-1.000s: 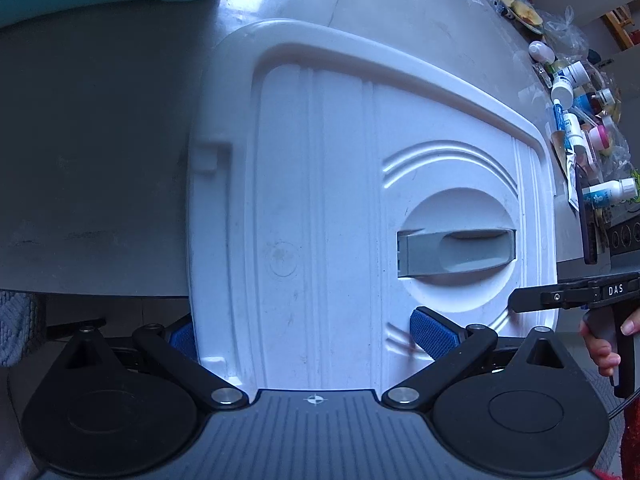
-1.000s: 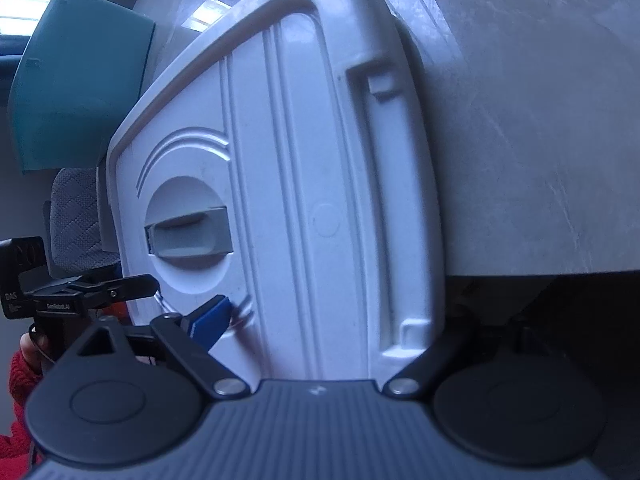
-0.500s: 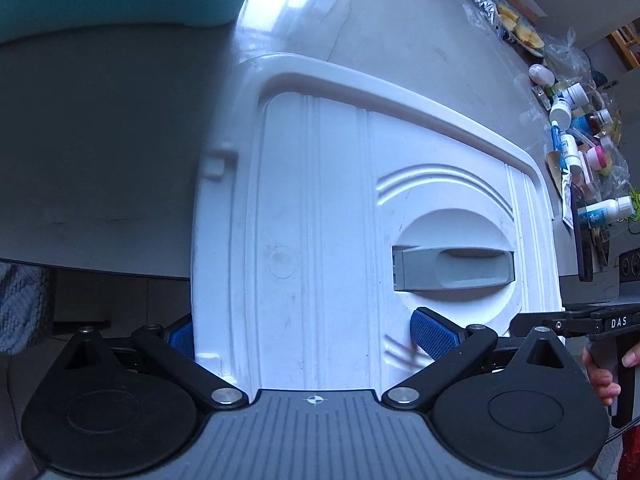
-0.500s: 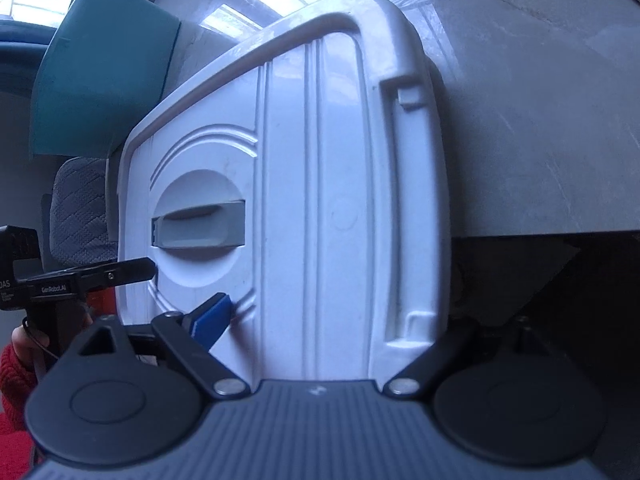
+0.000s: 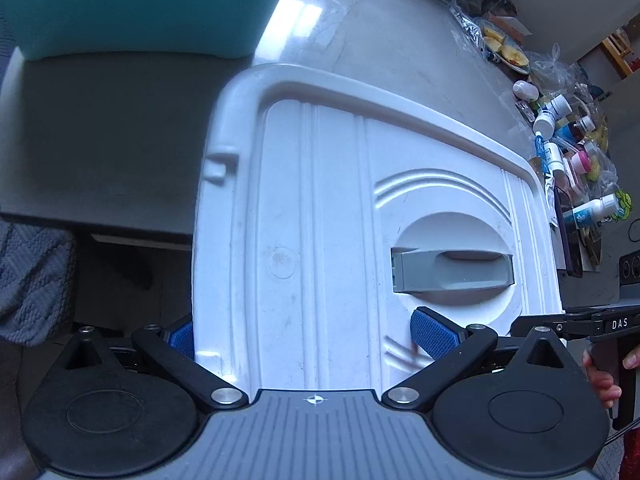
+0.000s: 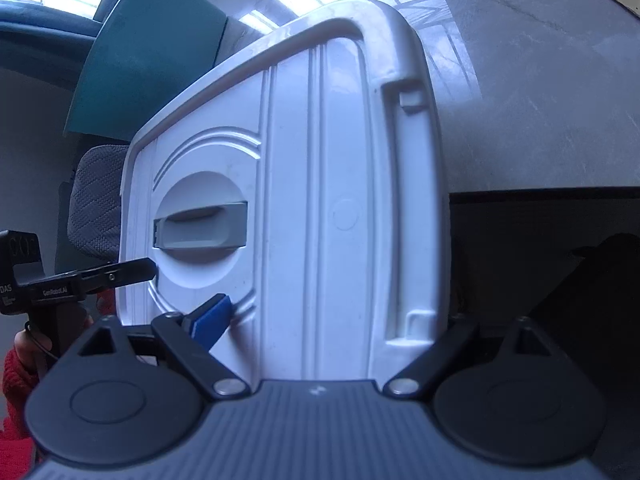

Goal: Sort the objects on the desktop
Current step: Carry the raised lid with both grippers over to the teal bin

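A large white plastic box lid (image 5: 320, 220) with a grey recessed handle (image 5: 452, 270) fills both views; it also shows in the right wrist view (image 6: 320, 200). My left gripper (image 5: 308, 336) is shut on the lid's near edge, one blue pad on top and one under it. My right gripper (image 6: 320, 320) is shut on the lid's other near edge, one blue pad on top, the other finger hidden below. The lid is held over the grey table's (image 5: 380, 32) front edge.
A teal bin (image 5: 132, 4) stands at the far left of the table. Several bottles, tubes and bags (image 5: 568, 152) crowd the table's right end. A grey chair cushion (image 5: 32, 276) sits below left. Dark space lies under the table edge (image 6: 540, 232).
Both grippers have pulled the lid back toward me and off the table's front edge; more of the table and the teal bin shows beyond it.
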Available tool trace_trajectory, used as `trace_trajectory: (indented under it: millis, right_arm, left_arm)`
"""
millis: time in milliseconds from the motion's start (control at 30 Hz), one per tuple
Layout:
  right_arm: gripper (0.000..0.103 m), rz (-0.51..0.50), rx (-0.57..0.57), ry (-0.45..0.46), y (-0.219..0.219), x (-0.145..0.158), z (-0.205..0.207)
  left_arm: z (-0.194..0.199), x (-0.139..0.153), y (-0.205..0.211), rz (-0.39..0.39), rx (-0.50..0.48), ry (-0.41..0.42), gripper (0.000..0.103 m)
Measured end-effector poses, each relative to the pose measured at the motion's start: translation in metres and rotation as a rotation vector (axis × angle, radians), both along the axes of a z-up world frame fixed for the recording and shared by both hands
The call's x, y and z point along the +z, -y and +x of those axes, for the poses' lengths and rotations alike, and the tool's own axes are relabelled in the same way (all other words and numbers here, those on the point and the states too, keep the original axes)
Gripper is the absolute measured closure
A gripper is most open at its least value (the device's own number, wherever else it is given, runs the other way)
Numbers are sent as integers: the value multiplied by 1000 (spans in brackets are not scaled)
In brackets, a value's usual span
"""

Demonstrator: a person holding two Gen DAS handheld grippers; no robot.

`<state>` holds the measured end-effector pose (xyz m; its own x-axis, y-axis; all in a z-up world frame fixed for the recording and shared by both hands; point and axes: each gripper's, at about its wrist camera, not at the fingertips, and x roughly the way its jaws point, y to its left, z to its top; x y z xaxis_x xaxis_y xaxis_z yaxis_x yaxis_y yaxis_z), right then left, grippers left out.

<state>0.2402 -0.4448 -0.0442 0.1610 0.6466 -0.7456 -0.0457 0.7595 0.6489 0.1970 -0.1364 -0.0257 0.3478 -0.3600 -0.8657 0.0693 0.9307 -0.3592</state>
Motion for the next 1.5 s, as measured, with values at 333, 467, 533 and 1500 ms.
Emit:
trace_trajectory:
  millis: [333, 467, 533, 1500]
  right_arm:
    - [12, 6, 35, 34, -19, 19, -14]
    - [12, 10, 48, 34, -53, 20, -23]
    - [12, 12, 52, 40, -68, 25, -26]
    - [12, 39, 43, 119, -215, 106, -70]
  left_arm:
    - [-48, 23, -48, 0, 40, 39, 0]
    - [-69, 30, -76, 3, 58, 49, 0]
    - [-80, 34, -92, 5, 67, 55, 0]
    - [-176, 136, -277, 26, 94, 154, 0]
